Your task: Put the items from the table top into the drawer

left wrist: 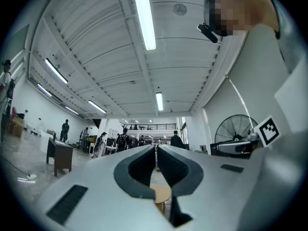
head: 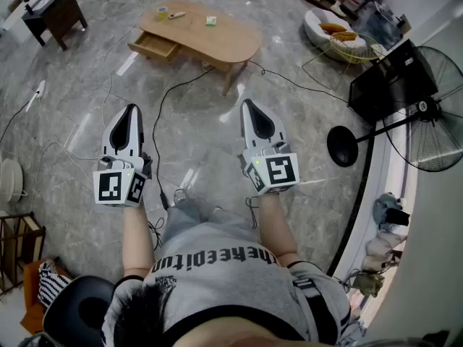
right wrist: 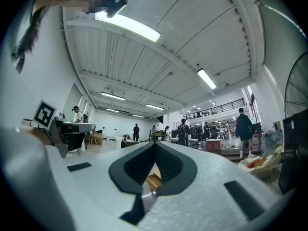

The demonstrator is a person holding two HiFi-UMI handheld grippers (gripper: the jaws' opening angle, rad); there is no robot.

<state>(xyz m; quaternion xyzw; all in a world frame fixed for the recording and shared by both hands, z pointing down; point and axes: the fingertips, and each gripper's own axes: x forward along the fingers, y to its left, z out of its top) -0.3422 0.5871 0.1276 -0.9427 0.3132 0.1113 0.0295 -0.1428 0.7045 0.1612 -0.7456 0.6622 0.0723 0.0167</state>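
Left gripper and right gripper both have jaws pressed together on nothing, as the table stands well off at twelve o'clock. Its drawer hangs open at the table's eight o'clock, likely ready for the tape roll and small box, both on top.

Head view: camera on person's head, faces forward and steeply down. Left gripper and right gripper close below, table far ahead near top edge.

Left gripper view: camera rides behind own jaws, looks along them, tilted slightly up. Ceiling fills most of frame.

Right gripper view: same setup.

Shared: table in all three, tiny through jaw gap in both gripper views. Fan in head and left gripper views. Left gripper view catches right gripper's marker cube at right.
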